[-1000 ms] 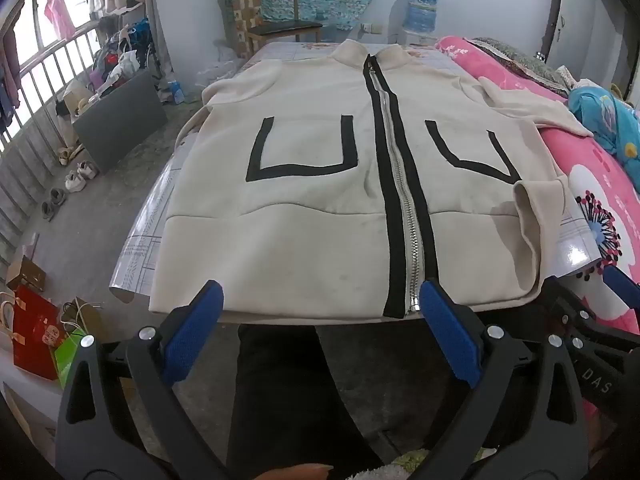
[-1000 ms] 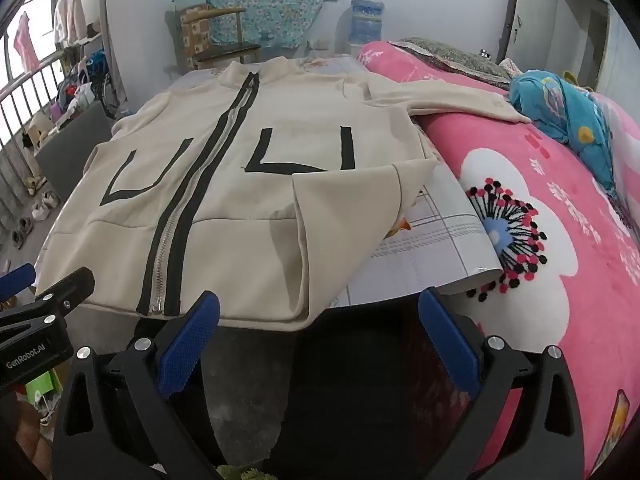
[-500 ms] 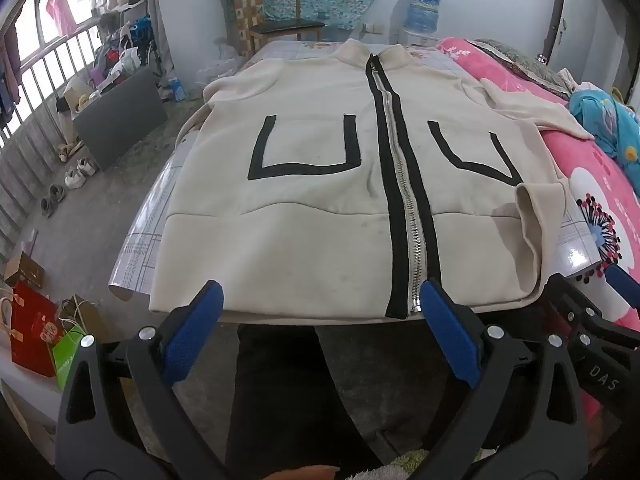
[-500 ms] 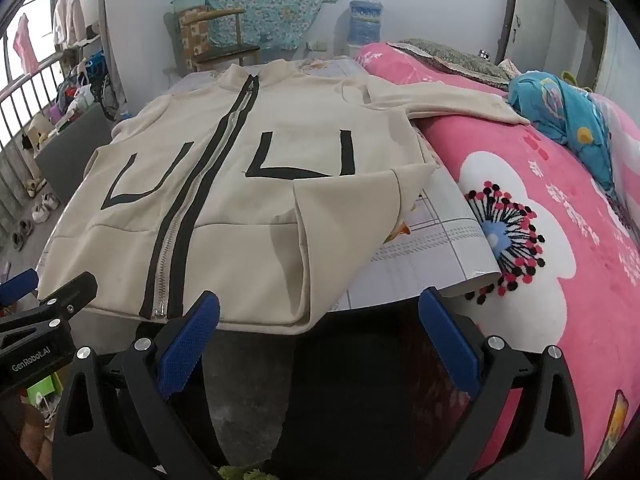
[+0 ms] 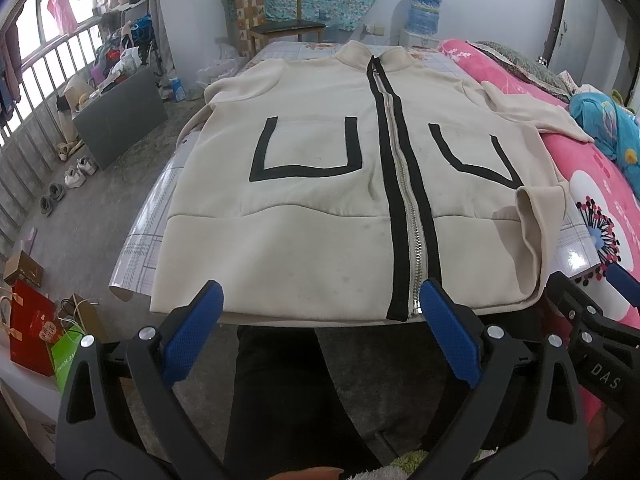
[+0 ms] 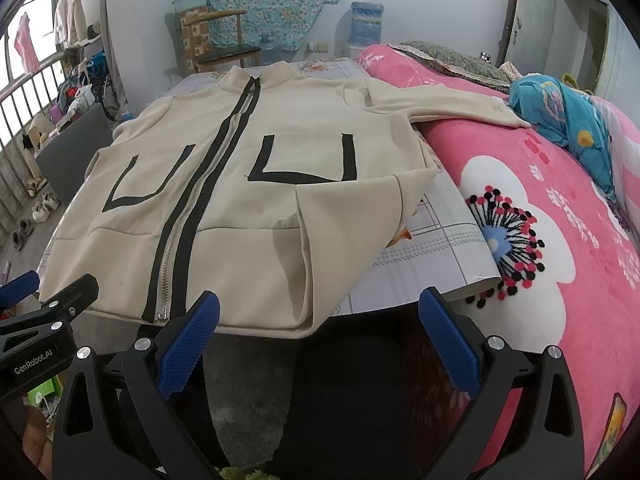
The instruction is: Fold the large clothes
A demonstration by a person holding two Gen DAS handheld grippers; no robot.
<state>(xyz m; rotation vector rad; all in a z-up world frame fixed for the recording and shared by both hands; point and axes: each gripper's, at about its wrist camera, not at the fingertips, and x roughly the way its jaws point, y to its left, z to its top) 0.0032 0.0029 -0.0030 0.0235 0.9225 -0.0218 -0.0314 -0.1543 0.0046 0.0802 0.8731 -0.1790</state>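
Jacket [image 5: 320, 200] is lying zipped across the table [image 5: 138, 248] while I'm holding both grippers [image 5: 320, 316] [image 6: 318, 316] released short of its hem (the already-turned flap [image 6: 344, 232] risks bunching if I'm dragging carelessly).

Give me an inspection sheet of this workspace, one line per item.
Surface: table with checked glossy cover.
Job's things: cream jacket flat, zipped, front up; right hem corner folded over; one sleeve on the pink blanket.
Clutter: nothing seen on the table.
Grippers: left gripper open, empty; right gripper open, empty; both short of the hem.
Cables: nothing seen.
Surroundings: chair, water jug, shoes on floor.
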